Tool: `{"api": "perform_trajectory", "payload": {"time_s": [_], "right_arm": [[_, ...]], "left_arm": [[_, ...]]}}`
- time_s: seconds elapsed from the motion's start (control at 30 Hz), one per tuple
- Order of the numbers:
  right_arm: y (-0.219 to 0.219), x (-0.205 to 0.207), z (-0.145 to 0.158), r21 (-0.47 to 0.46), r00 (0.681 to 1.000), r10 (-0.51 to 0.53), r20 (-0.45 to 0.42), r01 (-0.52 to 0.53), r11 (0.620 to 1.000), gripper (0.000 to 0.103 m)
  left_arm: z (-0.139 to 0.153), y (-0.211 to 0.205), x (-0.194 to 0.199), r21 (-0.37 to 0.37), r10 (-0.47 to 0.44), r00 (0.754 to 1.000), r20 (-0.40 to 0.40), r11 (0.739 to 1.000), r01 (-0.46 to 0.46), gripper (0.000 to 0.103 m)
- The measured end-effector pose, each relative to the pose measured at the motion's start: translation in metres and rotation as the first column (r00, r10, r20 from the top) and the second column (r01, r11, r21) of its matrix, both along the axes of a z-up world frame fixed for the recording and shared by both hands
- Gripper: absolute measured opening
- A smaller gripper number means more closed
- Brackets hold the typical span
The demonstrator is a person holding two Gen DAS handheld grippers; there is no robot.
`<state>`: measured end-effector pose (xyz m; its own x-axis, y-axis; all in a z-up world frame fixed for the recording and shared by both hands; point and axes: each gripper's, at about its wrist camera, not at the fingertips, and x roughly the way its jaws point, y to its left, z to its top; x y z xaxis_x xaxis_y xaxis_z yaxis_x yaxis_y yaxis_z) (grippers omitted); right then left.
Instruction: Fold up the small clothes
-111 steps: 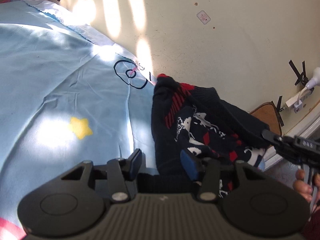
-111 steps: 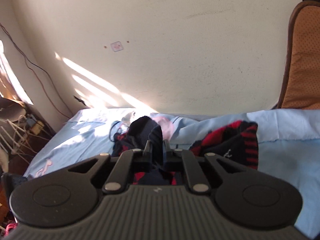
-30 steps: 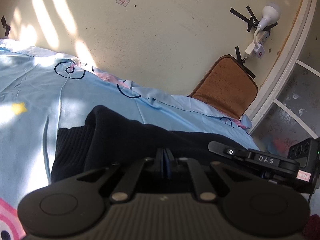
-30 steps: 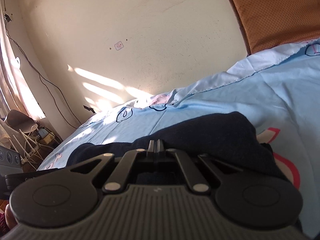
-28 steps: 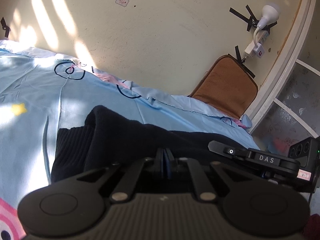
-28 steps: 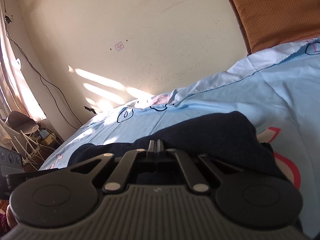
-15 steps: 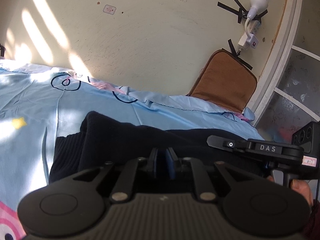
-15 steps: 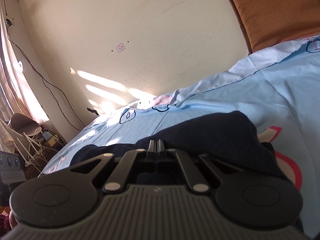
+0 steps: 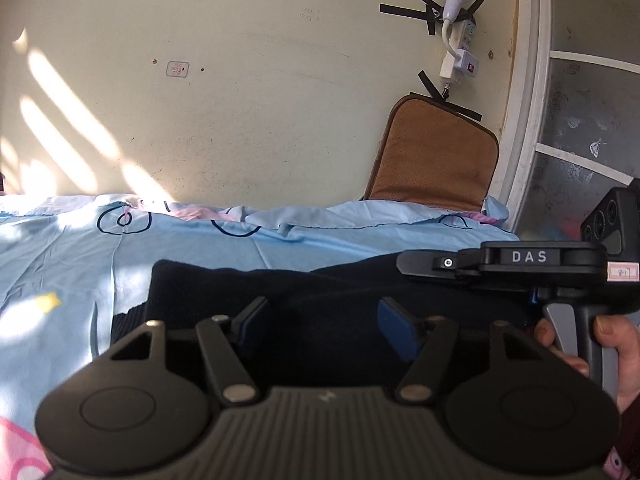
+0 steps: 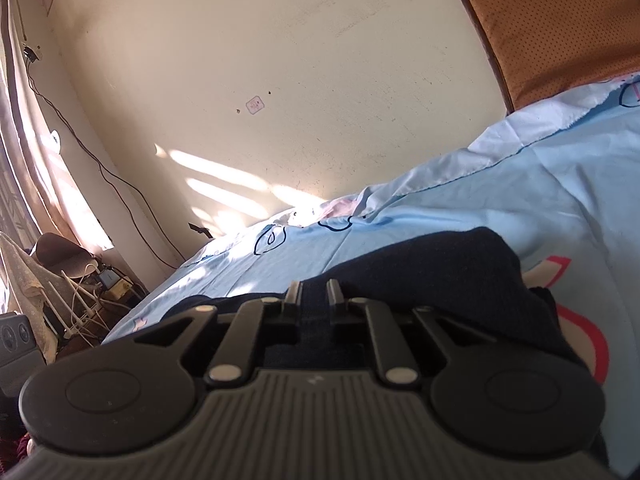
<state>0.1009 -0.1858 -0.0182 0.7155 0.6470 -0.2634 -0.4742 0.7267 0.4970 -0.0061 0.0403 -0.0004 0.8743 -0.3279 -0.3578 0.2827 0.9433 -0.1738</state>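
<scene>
A dark navy knitted sweater (image 9: pixel 320 280) lies flat on the light blue bedsheet (image 9: pixel 60 264), plain side up. My left gripper (image 9: pixel 320 316) is open just above the sweater's near edge, holding nothing. My right gripper (image 10: pixel 312 294) has its jaws a little apart over the sweater (image 10: pixel 440 264), with dark cloth showing in the gap; no grip is visible. The right gripper's body also shows at the right of the left wrist view (image 9: pixel 520 264), held by a hand.
A brown cushion (image 9: pixel 436 152) leans on the cream wall at the bed's far right. A taped power strip with a bulb (image 9: pixel 456 40) hangs above it. Cables and a chair (image 10: pixel 64 264) stand off the bed's left end.
Both grippers have let go of the sweater: the left jaws opened wide and the right jaws parted slightly. Both views have tilted up and back a little.
</scene>
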Motion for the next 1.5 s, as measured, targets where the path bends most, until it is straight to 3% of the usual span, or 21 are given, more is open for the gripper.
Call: {"api": "perform_trajectory", "payload": {"time_s": [0.1, 0.23, 0.3, 0.5, 0.77, 0.93, 1.37, 1.5], "right_arm": [[0.003, -0.007, 0.004, -0.008, 0.999, -0.005, 0.053, 0.005, 1.0, 0.042], [0.008, -0.013, 0.008, -0.048, 0.995, -0.027, 0.1, 0.032, 0.998, 0.05], [0.008, -0.015, 0.009, -0.062, 0.991, -0.052, 0.121, 0.06, 0.996, 0.05], [0.006, -0.024, 0.013, -0.087, 0.965, -0.149, 0.218, 0.171, 0.981, 0.058], [0.014, -0.026, 0.011, -0.147, 0.958, -0.143, 0.249, 0.184, 0.972, 0.065], [0.018, -0.022, 0.011, -0.17, 0.97, -0.124, 0.211, 0.161, 0.972, 0.083], [0.015, -0.019, 0.009, -0.149, 0.98, -0.11, 0.165, 0.135, 0.98, 0.088], [0.016, -0.018, 0.01, -0.143, 0.984, -0.071, 0.161, 0.094, 0.985, 0.1]], "left_arm": [[0.0, -0.002, -0.005, 0.027, 0.027, 1.0, 0.013, 0.999, -0.027, 0.064], [0.003, -0.007, -0.018, 0.07, 0.069, 0.995, 0.068, 0.995, -0.074, 0.097], [0.004, -0.008, -0.027, 0.083, 0.124, 0.986, 0.113, 0.988, -0.134, 0.103], [0.008, 0.001, -0.043, 0.042, 0.25, 0.948, 0.195, 0.964, -0.263, 0.103], [0.011, -0.012, -0.057, 0.102, 0.253, 0.92, 0.3, 0.95, -0.295, 0.103], [0.012, -0.012, -0.054, 0.109, 0.258, 0.927, 0.272, 0.949, -0.296, 0.103], [0.009, -0.011, -0.048, 0.124, 0.258, 0.938, 0.231, 0.949, -0.291, 0.103], [0.009, -0.01, -0.048, 0.12, 0.257, 0.939, 0.23, 0.95, -0.289, 0.103]]}}
